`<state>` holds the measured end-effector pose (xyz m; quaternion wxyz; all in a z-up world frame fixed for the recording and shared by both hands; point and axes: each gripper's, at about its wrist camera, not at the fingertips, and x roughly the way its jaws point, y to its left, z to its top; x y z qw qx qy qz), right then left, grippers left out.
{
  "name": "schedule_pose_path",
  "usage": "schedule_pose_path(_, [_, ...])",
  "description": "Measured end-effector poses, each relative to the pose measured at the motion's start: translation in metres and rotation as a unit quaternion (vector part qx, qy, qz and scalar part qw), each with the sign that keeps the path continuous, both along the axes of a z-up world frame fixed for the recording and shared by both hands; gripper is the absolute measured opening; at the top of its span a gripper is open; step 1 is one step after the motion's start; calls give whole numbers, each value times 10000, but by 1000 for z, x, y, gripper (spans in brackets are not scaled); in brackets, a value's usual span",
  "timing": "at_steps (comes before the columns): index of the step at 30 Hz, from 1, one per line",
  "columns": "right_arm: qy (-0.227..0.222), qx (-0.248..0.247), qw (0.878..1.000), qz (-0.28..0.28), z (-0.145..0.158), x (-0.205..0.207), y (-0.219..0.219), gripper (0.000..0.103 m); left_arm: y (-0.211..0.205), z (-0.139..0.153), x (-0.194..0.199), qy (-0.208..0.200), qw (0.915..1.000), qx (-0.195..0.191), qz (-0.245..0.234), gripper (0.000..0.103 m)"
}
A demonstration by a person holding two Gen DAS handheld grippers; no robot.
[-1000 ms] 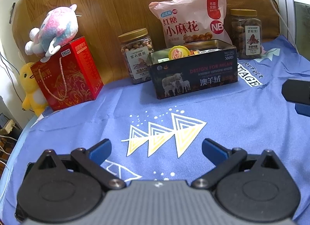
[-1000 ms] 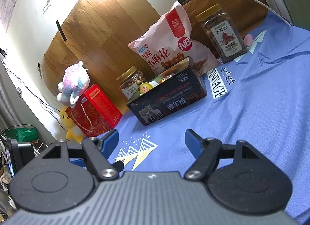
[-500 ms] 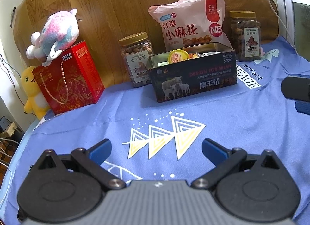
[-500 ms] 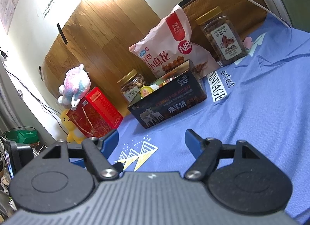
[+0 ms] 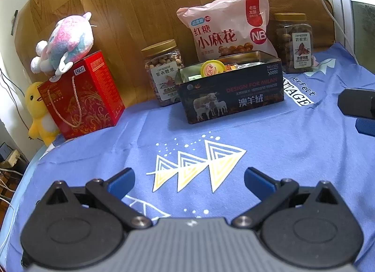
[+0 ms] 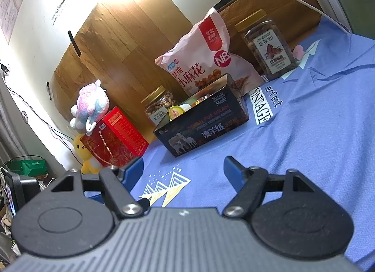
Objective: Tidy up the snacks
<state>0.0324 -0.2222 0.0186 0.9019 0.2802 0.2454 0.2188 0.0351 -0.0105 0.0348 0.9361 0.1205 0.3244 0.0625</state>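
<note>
Left gripper (image 5: 189,179): grey ribbed body, two black round-ended side plates with raised discs and triangular cut-outs, black link arms on silver screws, blue fingertips (image 5: 120,181). Right gripper (image 6: 183,170) was of the same build, with a small white mark at the front edge of the grey body. No skin or sleeve showed.

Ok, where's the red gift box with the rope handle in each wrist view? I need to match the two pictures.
Left wrist: the red gift box stands at the left, mid-height, with the plush toy on top.
Right wrist: the same box sits left of centre, just above the left finger.
Shared landmark: the dark tin with sheep on it, to the box's right in both views.
</note>
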Motion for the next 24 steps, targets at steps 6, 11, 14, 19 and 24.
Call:
schedule_pose_path(6, [-3,3,10000,-4,0,0,0,77,0,-1,-1,16,10000,-14,-2,103])
schedule_pose_path(11, [1,-1,10000,5,0,0,0,77,1,-2,-1,27,10000,-11,0,103])
schedule_pose_path(14, [-1,4,10000,-3,0,-1,0,77,1,-3,-1,41,10000,-11,0,103])
schedule_pose_path(19, [2,3,10000,7,0,0,0,77,2,-4,-1,65,10000,-17,10,103])
schedule_pose_path(24, [-2,5,10000,2,0,-1,0,77,2,-4,-1,70,10000,-21,7,103])
